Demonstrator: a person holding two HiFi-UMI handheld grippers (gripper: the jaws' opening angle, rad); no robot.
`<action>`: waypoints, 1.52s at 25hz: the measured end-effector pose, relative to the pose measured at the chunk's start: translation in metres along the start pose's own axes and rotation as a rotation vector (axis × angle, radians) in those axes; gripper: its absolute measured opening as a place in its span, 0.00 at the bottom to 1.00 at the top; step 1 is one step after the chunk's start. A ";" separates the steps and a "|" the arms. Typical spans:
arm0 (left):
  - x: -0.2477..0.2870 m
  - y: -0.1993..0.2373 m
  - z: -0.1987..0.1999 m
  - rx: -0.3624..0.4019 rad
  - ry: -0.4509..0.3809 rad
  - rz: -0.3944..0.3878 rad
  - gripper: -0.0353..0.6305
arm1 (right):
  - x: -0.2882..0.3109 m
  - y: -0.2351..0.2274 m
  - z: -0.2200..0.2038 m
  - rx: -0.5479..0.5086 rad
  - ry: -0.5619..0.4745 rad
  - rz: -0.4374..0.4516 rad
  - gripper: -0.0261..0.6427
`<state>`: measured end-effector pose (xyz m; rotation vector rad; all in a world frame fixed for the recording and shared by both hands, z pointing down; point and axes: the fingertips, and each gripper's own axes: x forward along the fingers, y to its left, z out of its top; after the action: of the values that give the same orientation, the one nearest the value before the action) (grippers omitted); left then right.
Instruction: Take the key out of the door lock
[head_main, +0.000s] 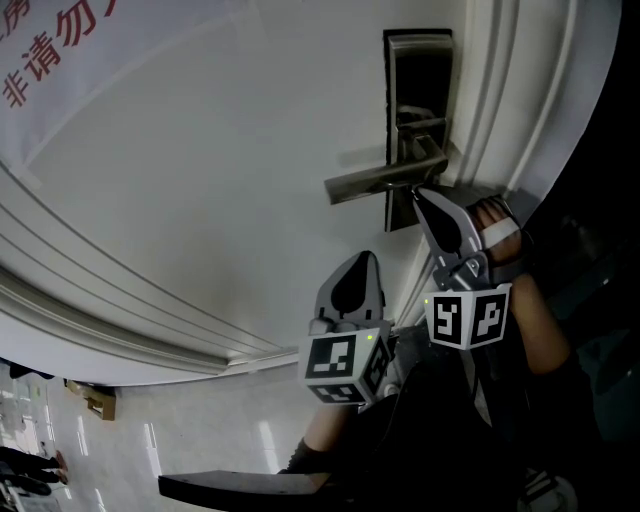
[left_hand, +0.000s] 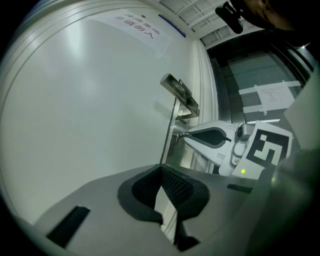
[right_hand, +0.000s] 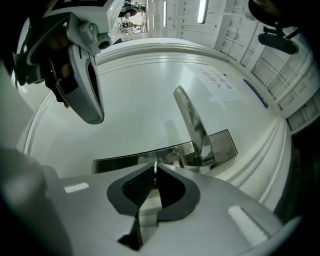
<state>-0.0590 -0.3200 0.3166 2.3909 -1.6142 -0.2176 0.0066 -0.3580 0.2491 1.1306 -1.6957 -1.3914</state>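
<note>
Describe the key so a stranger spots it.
On the white door, find the steel lock plate with its lever handle. The key is the thin silver sliver under that handle, pinched by the right claw, far slimmer than the lever.

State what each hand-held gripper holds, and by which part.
Right hand-held gripper pinches the key by its head, seen edge-on between the tips; left hand-held gripper holds nothing.

long metal lock plate (head_main: 420, 60) is set on plain flat door (head_main: 200, 180), right side | flat metal handle (head_main: 370, 182) is stuck out left | thin metal key (right_hand: 155, 167) is found just below it
</note>
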 end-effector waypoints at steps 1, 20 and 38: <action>0.000 0.000 0.000 0.001 -0.001 -0.001 0.05 | 0.000 0.000 0.000 -0.006 0.000 0.002 0.06; -0.001 -0.002 0.006 -0.016 -0.007 0.007 0.05 | -0.001 0.003 -0.001 -0.139 0.010 0.019 0.06; -0.002 -0.001 0.000 -0.027 -0.006 0.001 0.05 | -0.001 0.003 -0.002 -0.191 0.039 0.015 0.06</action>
<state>-0.0592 -0.3183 0.3160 2.3712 -1.6051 -0.2445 0.0081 -0.3576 0.2525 1.0288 -1.5049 -1.4775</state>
